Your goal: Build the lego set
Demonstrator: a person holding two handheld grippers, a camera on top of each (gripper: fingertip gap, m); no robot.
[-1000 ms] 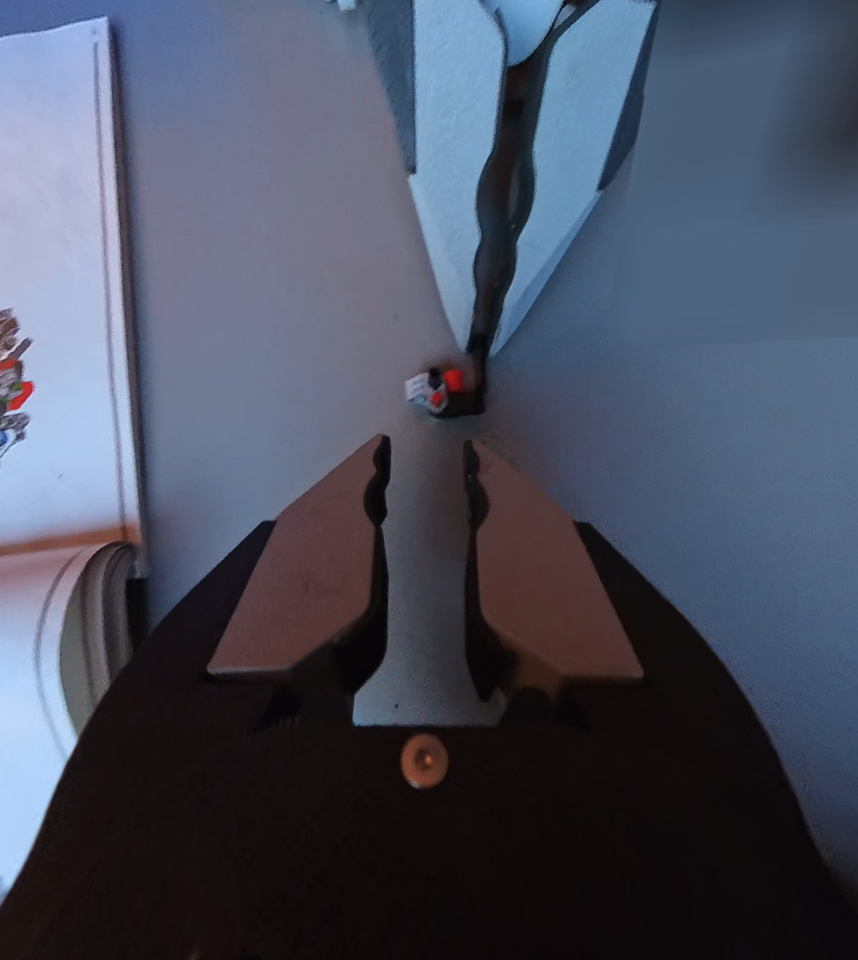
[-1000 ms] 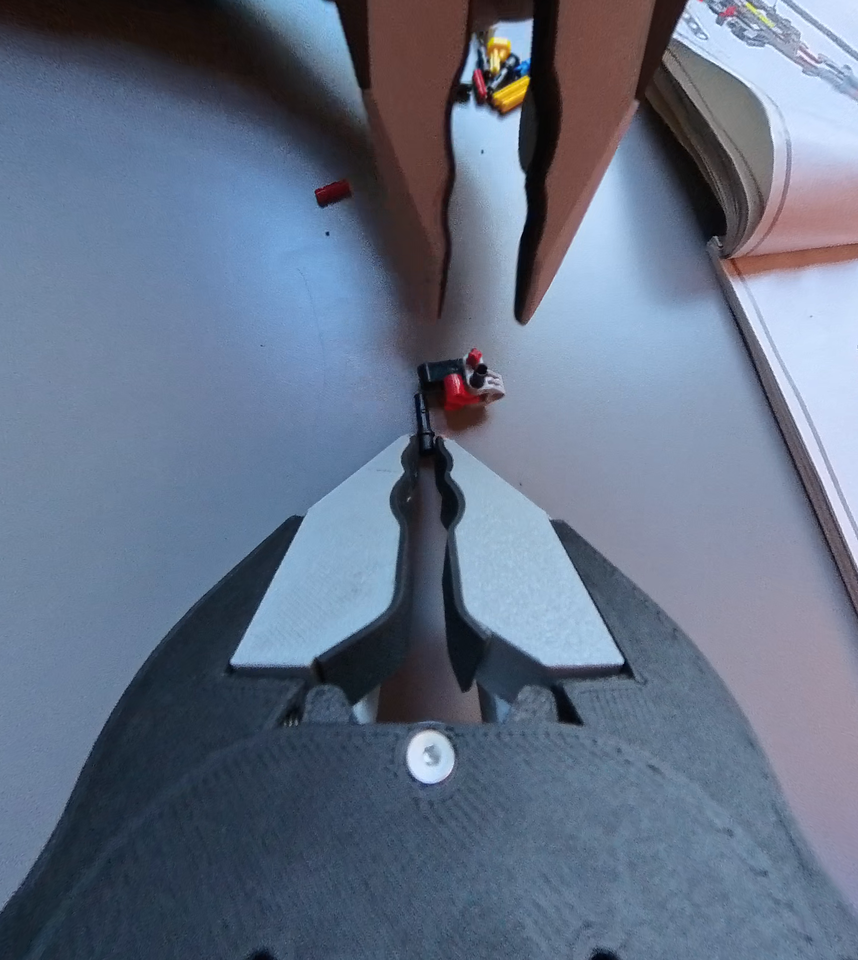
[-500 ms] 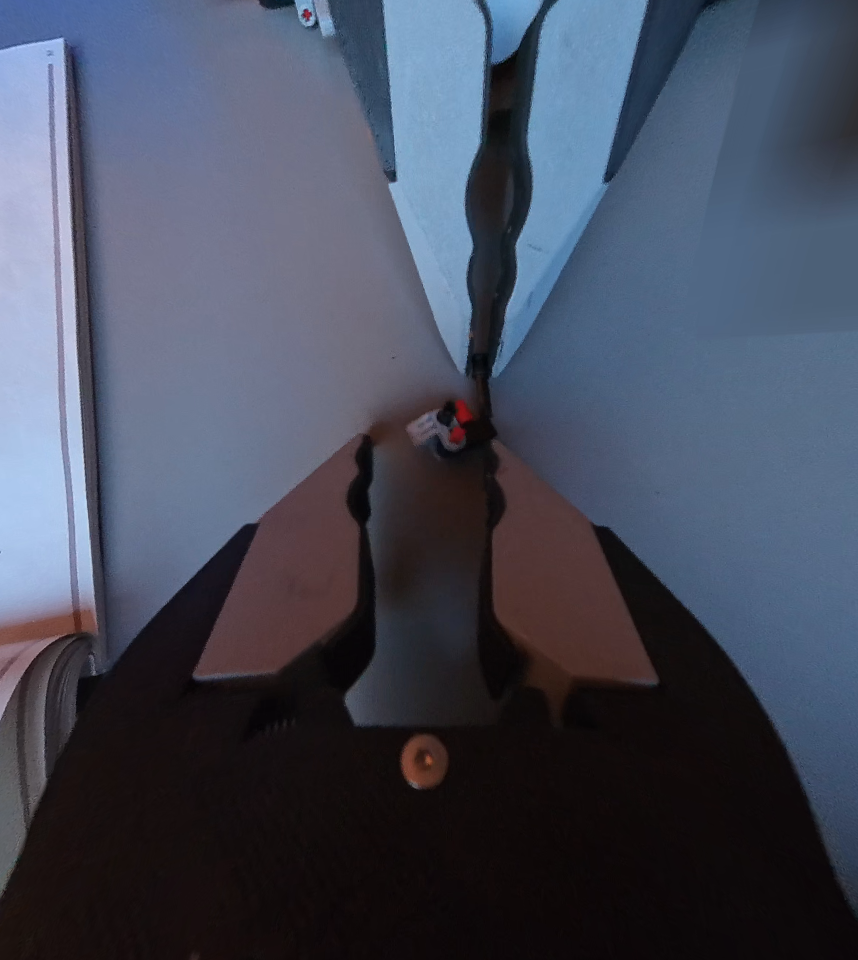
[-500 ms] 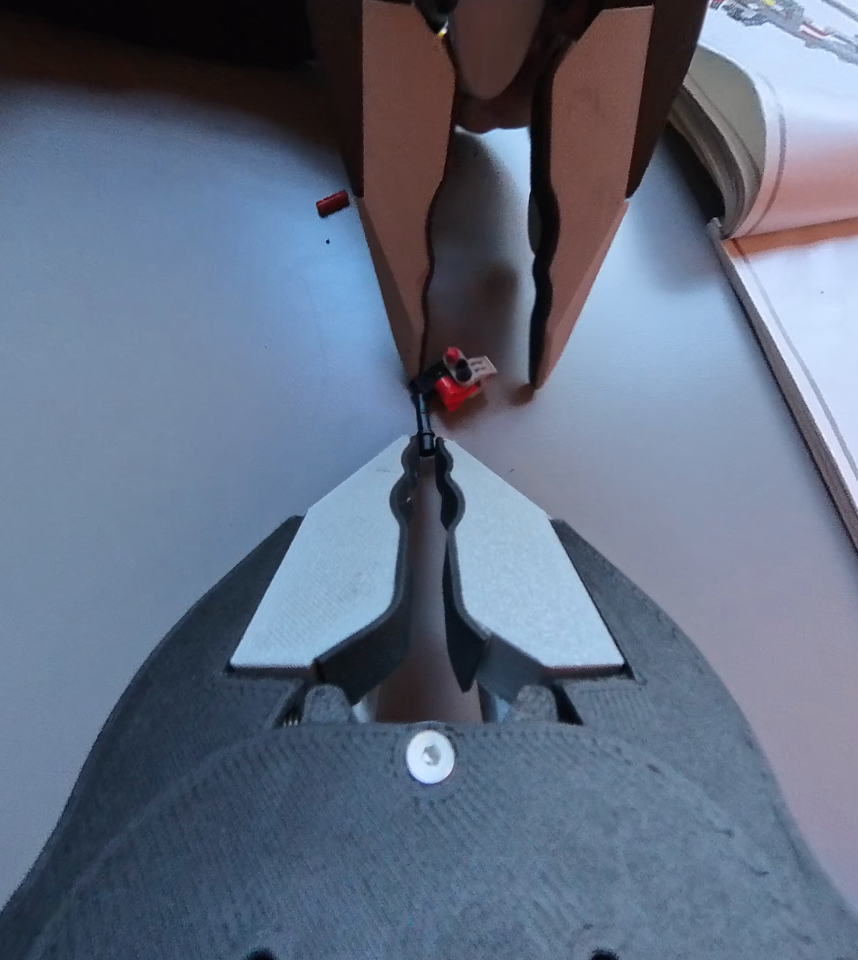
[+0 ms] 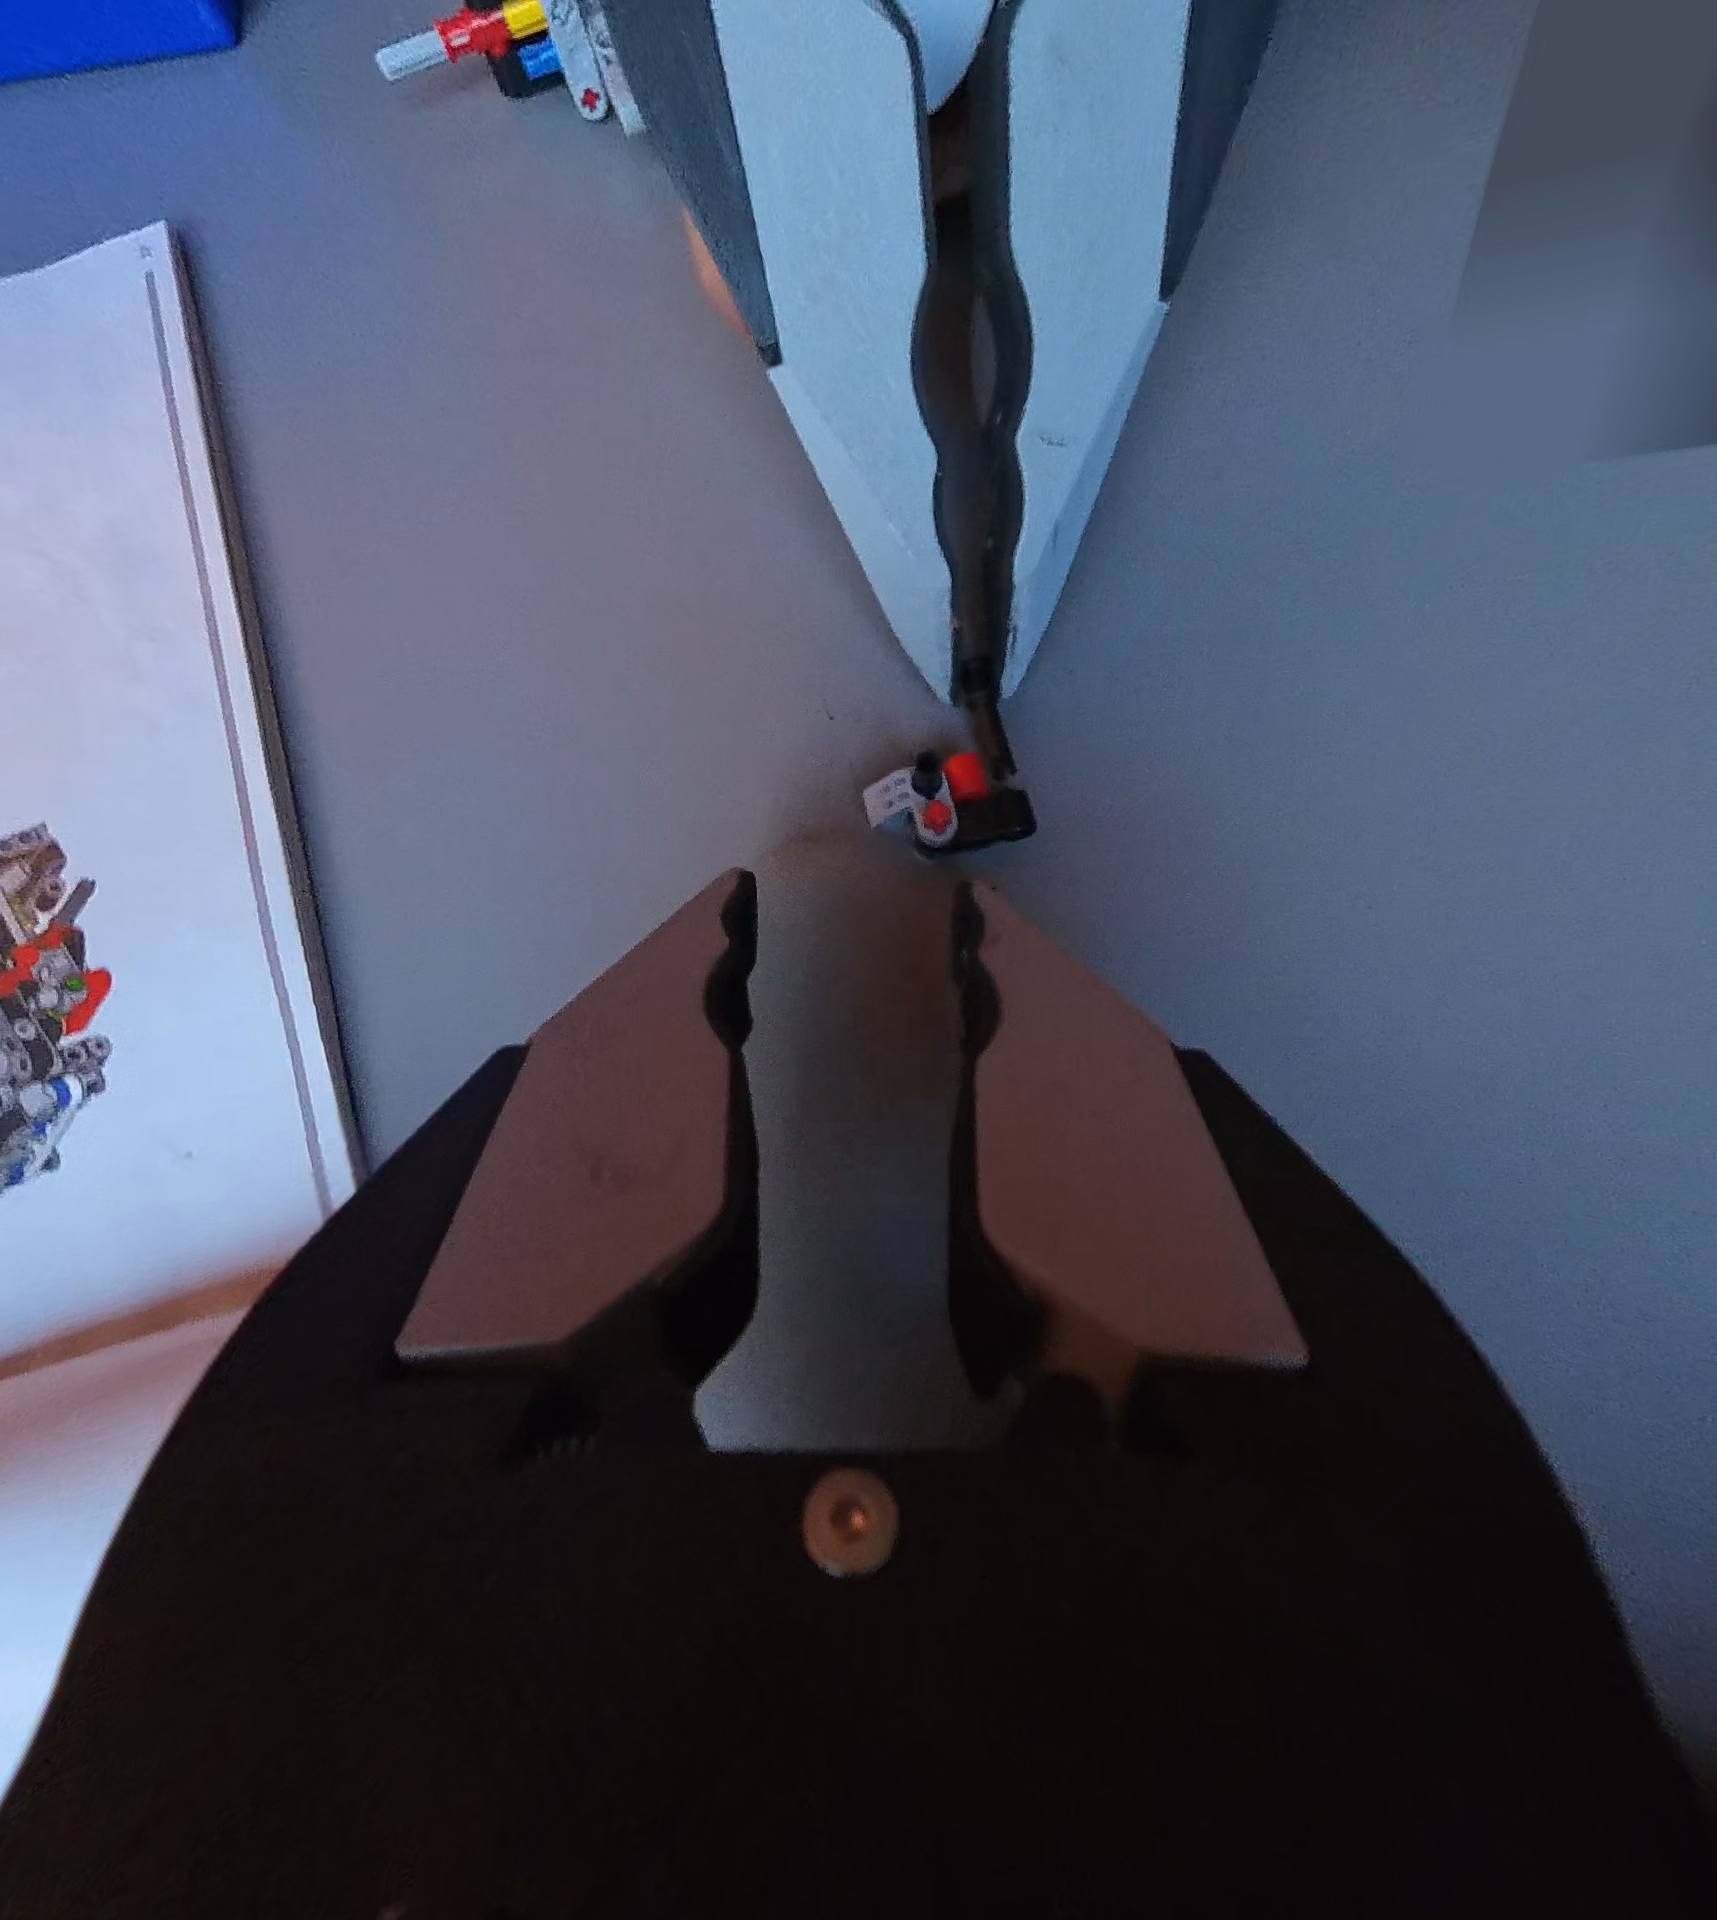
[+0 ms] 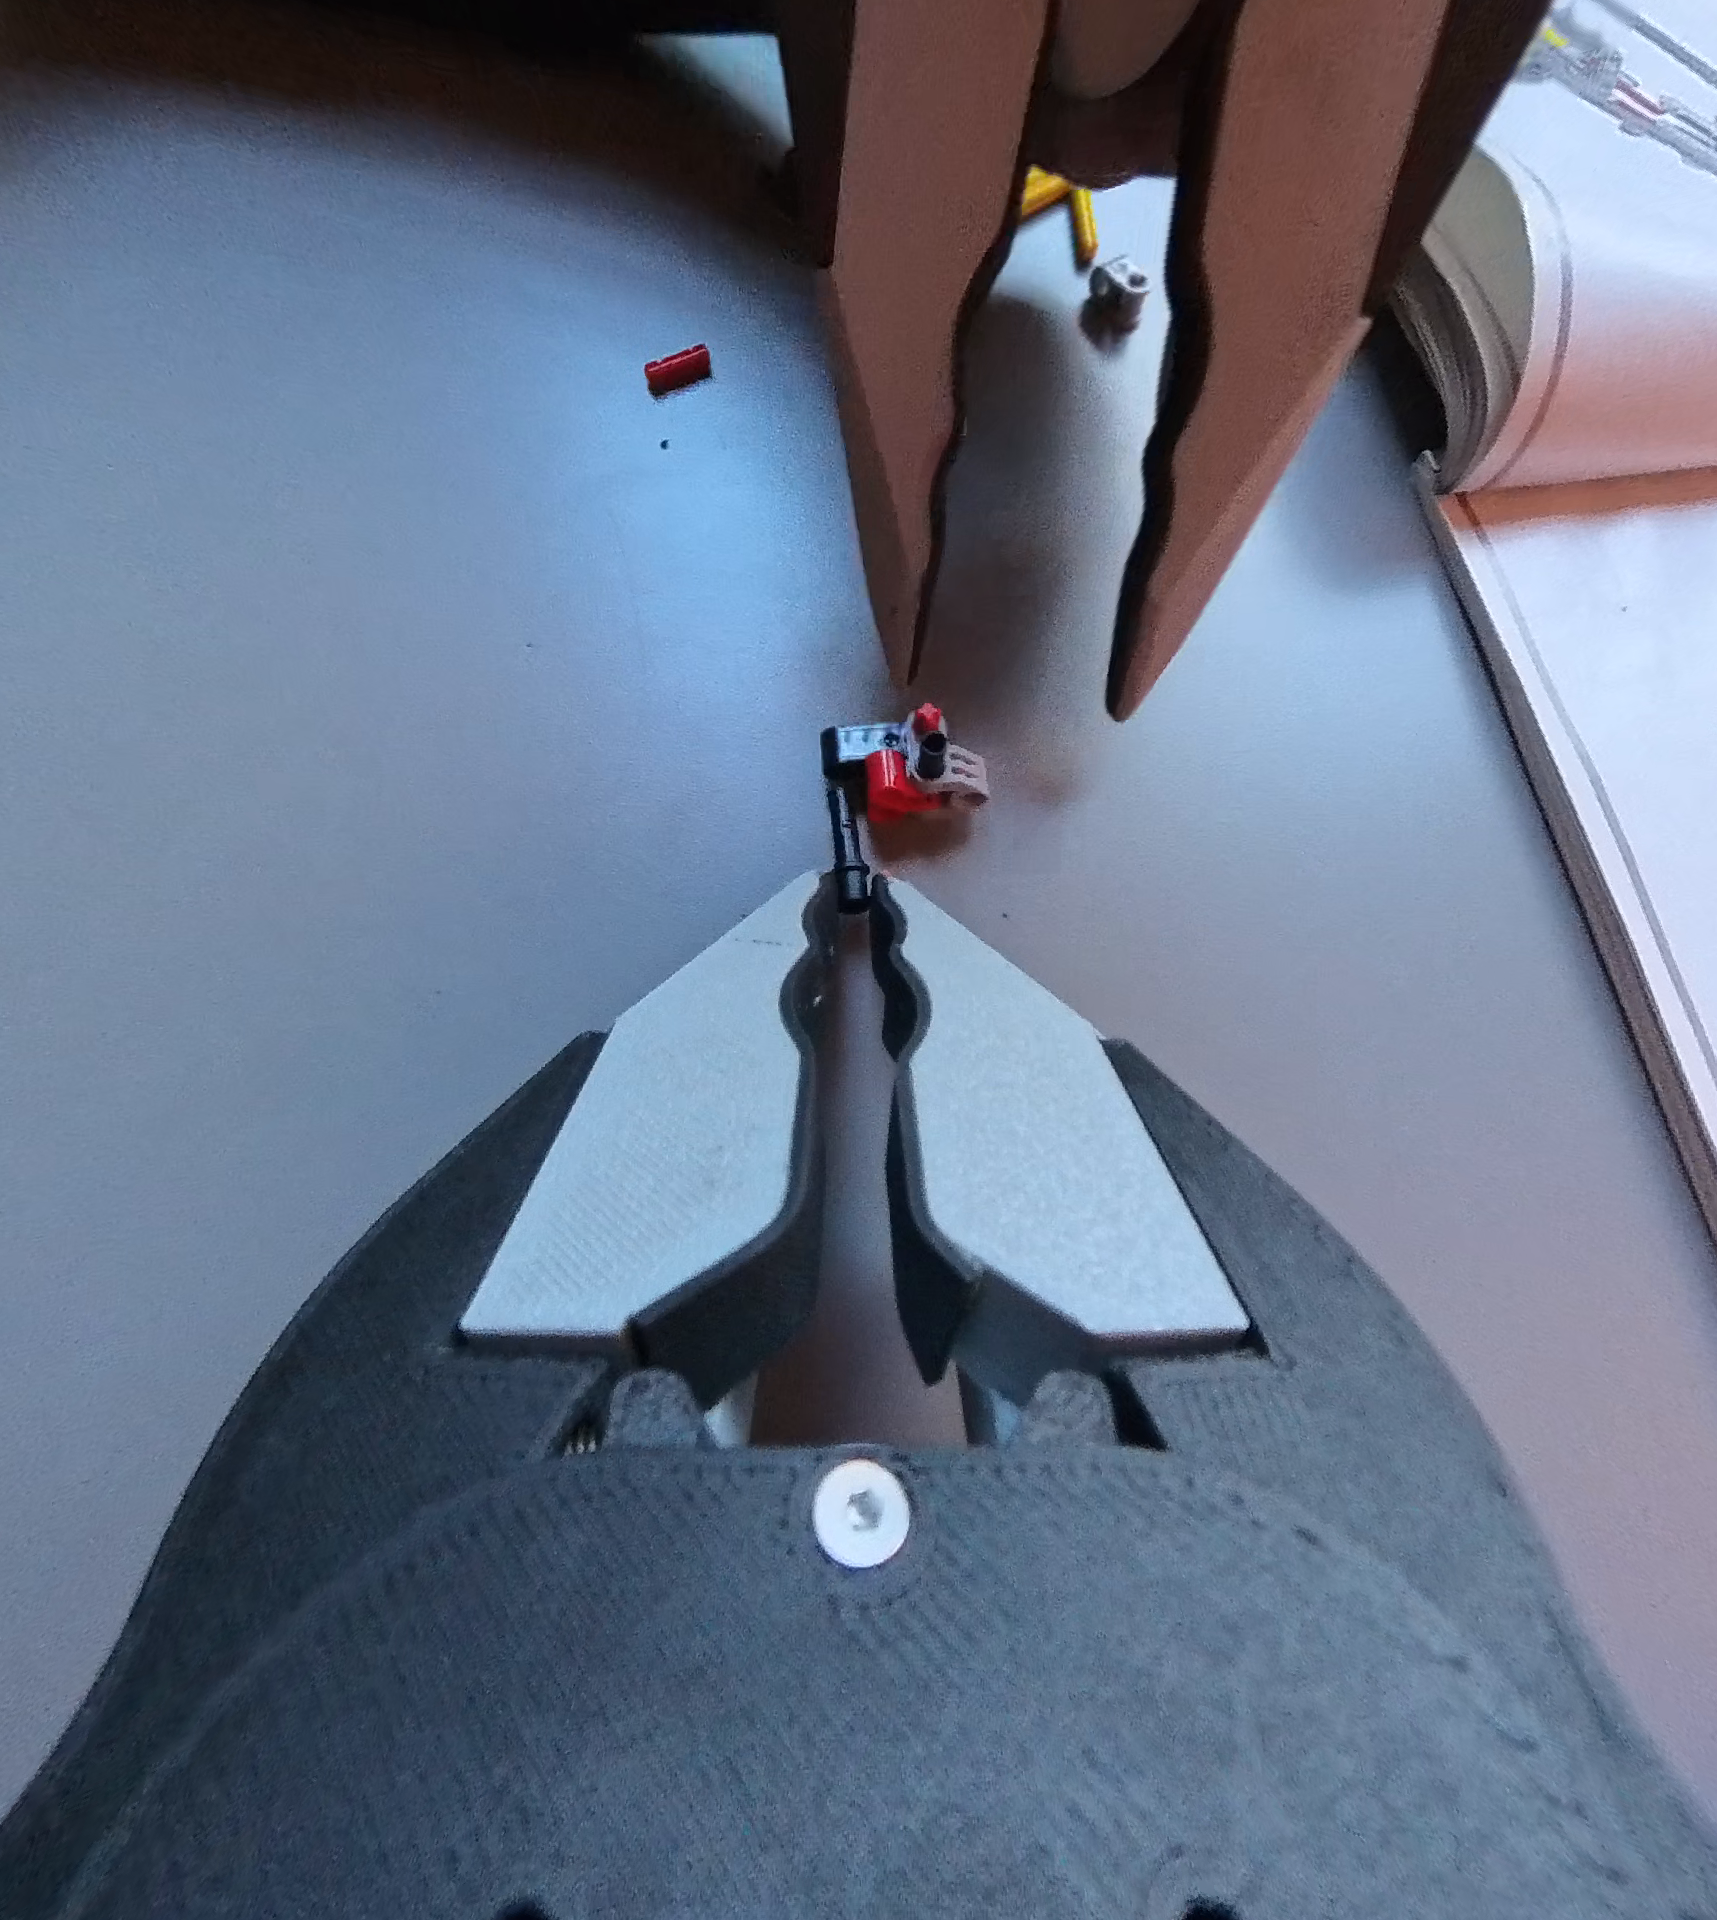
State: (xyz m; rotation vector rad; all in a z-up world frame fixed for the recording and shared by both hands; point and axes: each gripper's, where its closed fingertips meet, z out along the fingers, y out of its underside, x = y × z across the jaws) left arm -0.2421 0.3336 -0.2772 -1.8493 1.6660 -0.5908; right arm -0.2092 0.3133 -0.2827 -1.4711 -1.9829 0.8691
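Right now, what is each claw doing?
Left claw: open, holding nothing.
Right claw: closed on the thin black plastic pin of a small red, black and grey brick assembly.

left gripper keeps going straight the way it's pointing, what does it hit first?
Probably the small red, black and grey brick assembly lying just past the open left gripper, slightly toward its right finger. The right gripper sits directly behind it. Height above the table is unclear.

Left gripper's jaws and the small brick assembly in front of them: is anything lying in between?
No. In the left wrist view, only bare grey table separates the open left gripper from the small brick assembly.
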